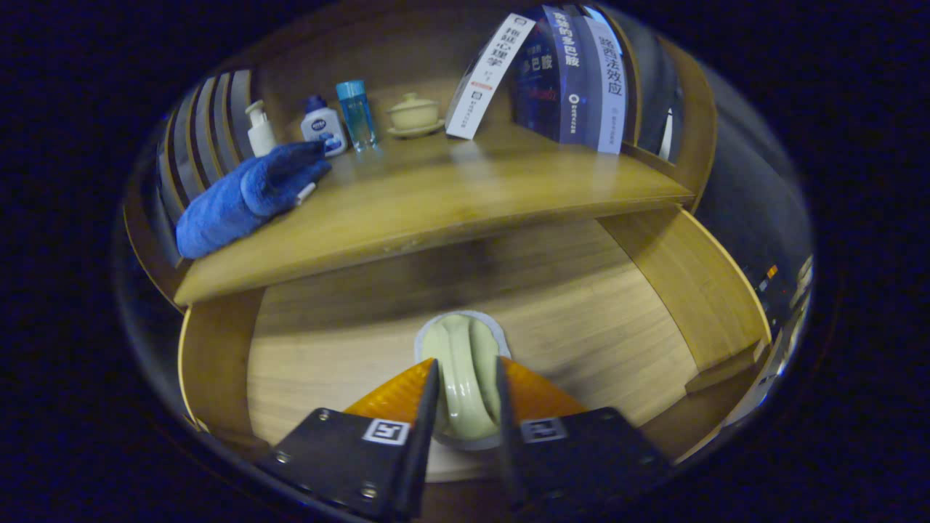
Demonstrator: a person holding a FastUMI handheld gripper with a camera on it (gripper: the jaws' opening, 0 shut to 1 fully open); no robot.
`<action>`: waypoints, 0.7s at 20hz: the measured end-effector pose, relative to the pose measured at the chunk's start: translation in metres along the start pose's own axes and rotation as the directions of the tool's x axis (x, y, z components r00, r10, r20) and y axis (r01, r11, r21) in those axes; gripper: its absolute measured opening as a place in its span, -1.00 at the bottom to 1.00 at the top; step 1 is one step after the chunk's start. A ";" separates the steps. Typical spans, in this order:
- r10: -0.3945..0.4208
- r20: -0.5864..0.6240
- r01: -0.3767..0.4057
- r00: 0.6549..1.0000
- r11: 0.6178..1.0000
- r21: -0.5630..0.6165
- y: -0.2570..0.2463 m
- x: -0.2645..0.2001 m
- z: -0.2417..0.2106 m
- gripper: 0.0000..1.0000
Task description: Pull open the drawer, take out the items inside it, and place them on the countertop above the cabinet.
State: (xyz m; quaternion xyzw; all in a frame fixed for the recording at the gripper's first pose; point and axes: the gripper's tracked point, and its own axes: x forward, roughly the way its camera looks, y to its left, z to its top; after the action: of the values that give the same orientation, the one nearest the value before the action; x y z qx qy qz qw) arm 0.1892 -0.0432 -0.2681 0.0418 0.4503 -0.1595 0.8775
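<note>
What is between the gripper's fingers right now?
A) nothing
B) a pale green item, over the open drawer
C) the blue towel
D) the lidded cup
B: the gripper has both fingers pressed on the pale green item above the drawer floor, while the towel and cup sit on the countertop.

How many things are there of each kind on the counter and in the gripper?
Bottles: 3, pump bottle, white bottle, blue bottle
Books: 3
Blue towel: 1
Lidded bowl: 1
Pale green item, held between the fingers of the gripper: 1
Total: 9
</note>
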 end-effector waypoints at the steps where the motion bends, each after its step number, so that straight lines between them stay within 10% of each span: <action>1: 0.005 0.022 -0.005 1.000 1.000 0.009 -0.001 0.004 0.006 -0.23; 6: 0.018 0.022 -0.018 1.000 1.000 0.005 0.000 0.007 0.008 -0.66; 14: -0.006 0.090 0.008 0.996 1.000 -0.018 -0.006 -0.012 0.013 -0.66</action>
State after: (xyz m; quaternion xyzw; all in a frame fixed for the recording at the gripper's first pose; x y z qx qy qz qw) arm 0.1915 -0.0485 -0.2502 0.0248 0.4120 -0.1601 0.8967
